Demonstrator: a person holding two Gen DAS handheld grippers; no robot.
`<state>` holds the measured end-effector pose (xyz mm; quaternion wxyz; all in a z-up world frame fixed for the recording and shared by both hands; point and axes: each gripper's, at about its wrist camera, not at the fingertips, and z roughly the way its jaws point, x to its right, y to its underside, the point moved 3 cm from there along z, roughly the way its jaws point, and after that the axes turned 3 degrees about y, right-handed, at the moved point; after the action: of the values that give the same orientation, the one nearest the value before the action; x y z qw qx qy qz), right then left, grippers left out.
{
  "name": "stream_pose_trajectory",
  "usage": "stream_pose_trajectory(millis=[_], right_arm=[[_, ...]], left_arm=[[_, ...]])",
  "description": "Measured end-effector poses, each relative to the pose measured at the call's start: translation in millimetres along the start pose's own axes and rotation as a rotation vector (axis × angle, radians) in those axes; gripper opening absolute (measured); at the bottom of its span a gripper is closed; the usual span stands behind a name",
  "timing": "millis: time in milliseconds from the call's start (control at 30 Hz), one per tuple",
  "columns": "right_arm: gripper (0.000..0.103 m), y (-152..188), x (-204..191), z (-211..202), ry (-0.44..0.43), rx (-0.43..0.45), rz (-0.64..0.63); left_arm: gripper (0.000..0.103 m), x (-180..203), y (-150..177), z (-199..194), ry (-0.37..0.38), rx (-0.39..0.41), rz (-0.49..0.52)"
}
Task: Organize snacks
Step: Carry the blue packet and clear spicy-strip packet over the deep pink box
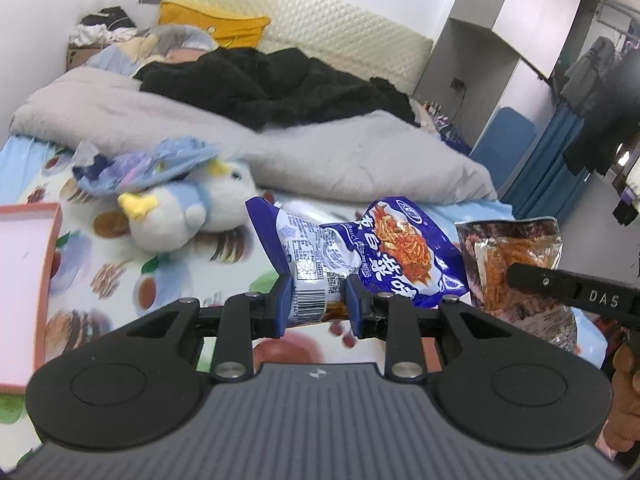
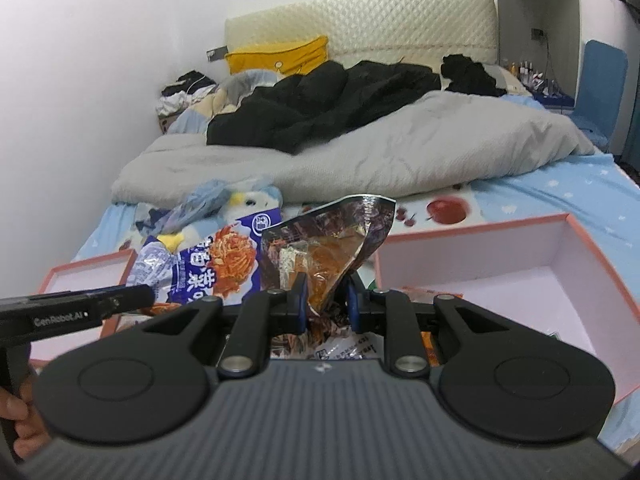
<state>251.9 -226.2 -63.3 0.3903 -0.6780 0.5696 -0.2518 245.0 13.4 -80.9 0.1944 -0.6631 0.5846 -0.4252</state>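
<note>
My left gripper (image 1: pixel 316 300) clamps the blue snack packet (image 1: pixel 360 252) at its lower end, lifted over the bed. My right gripper (image 2: pixel 326 300) pinches the dark foil packet (image 2: pixel 332 252) beside it. Two packets, two pink boxes (image 2: pixel 560 264). Fruit-print sheet (image 1: pixel 120 280), grey duvet (image 2: pixel 360 160), bedroom.

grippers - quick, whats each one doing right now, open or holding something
Left gripper: shut on the blue snack packet, pinching its lower end.
Right gripper: shut on the clear brown snack packet, held upright.
</note>
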Motion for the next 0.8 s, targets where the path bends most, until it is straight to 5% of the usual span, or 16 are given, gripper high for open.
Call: stream_pose_trajectory(millis=[500,800], right_arm=[[0.023,-37.0,61.5,-20.8,0.099,0.118,0.007],[0.023,-40.3,125.9,-12.4,0.148,0.118,0.086]], left_arm=[[0.033,88.2,-48.4,21.9,0.094,0.052,0.112],[0.031,154.3,-51.4,67.5,0.155,0.023,0.175]])
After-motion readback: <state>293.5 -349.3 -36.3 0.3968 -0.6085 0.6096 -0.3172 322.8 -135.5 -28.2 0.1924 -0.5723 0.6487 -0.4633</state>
